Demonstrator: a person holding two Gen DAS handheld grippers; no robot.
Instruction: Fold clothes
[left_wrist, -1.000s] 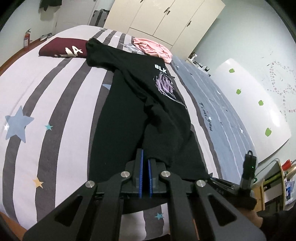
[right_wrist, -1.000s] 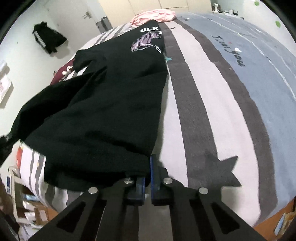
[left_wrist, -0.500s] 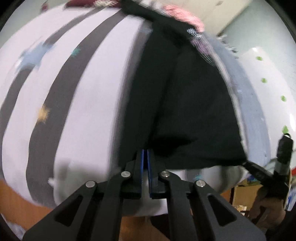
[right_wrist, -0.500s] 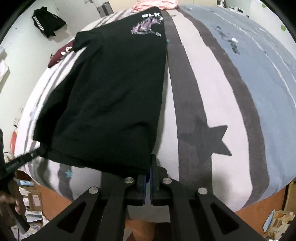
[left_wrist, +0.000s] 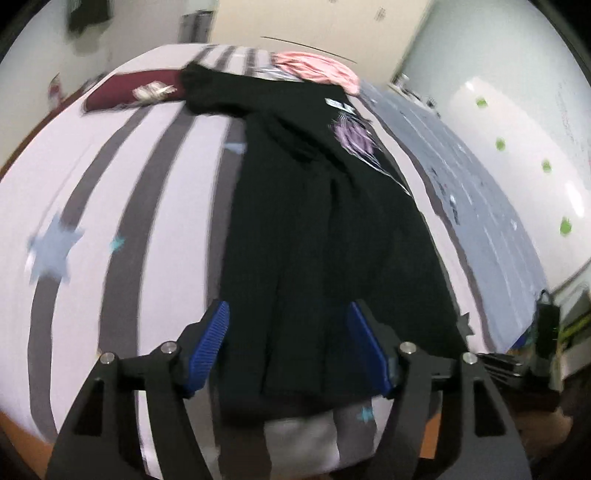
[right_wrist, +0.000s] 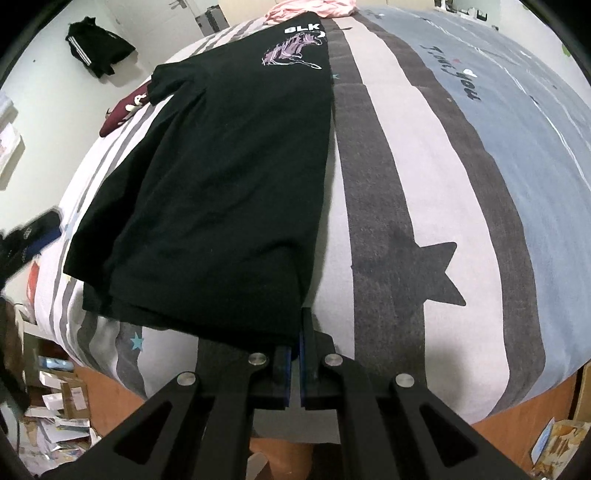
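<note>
A black T-shirt (left_wrist: 314, 221) with a purple print and white "BLK" letters lies lengthwise on the striped bed, its hem toward me. My left gripper (left_wrist: 290, 332) hangs over the hem's left part. Its jaws are opening, and the blue pads (left_wrist: 210, 343) stand wide apart with the cloth lying loose between them. In the right wrist view the same T-shirt (right_wrist: 221, 184) lies flat, folded lengthwise. My right gripper (right_wrist: 300, 332) is shut on its near right hem corner at the bed's edge.
A maroon garment (left_wrist: 129, 92) and a pink garment (left_wrist: 317, 68) lie at the far end of the bed cover (right_wrist: 424, 166). A white board with green dots (left_wrist: 517, 147) leans at the right. Boxes and papers (right_wrist: 55, 406) litter the floor at the left.
My left gripper has gone from shut on the hem to wide open, letting the cloth go. The shirt has settled flatter on the bed. The right gripper has stayed shut on its corner.
</note>
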